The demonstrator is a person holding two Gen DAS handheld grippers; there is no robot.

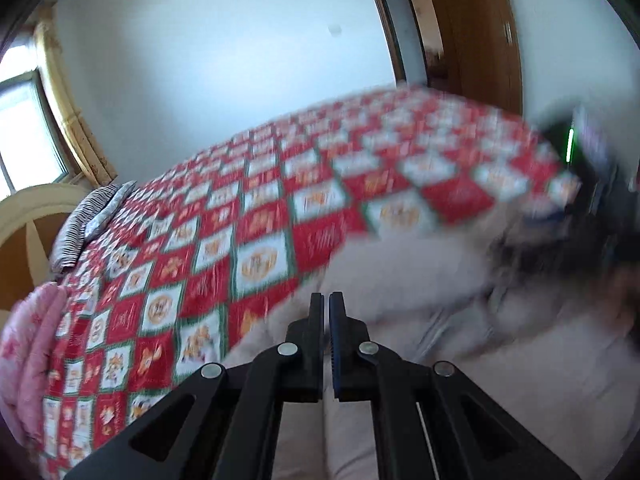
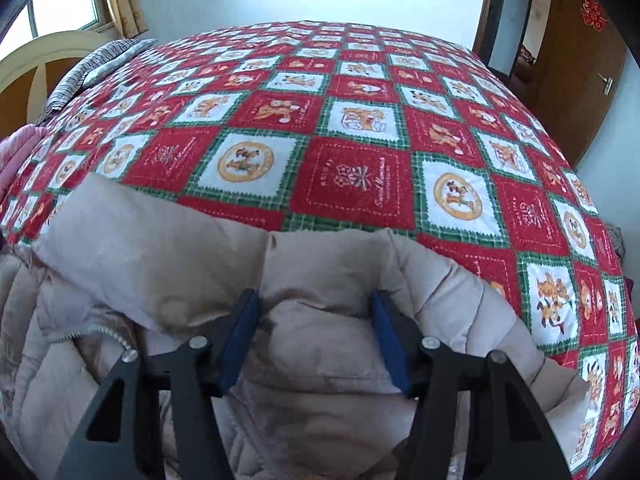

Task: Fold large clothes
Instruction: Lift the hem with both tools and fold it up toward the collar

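A beige padded jacket [image 2: 320, 256] lies on the near part of a bed covered by a red, white and green patchwork bedspread [image 2: 352, 176]. Its zipper [image 2: 100, 332] shows at the lower left. My right gripper [image 2: 316, 304] stands open just above a folded bulge of the jacket, which lies between the blue pads [image 2: 240, 340] without being pinched. In the left wrist view the picture is blurred. My left gripper [image 1: 326, 306] is shut, its fingers nearly touching, and I see no cloth between them. The jacket [image 1: 420, 276] spreads below it and to its right.
A striped pillow [image 2: 92, 68] and a pale headboard [image 2: 40, 64] are at the bed's far left, and a pink quilt [image 1: 28, 340] lies at its left edge. A window [image 2: 60, 0] is behind them, a wooden door [image 2: 580, 80] at the right. A dark blurred shape with a green light [image 1: 572, 148] is at the right.
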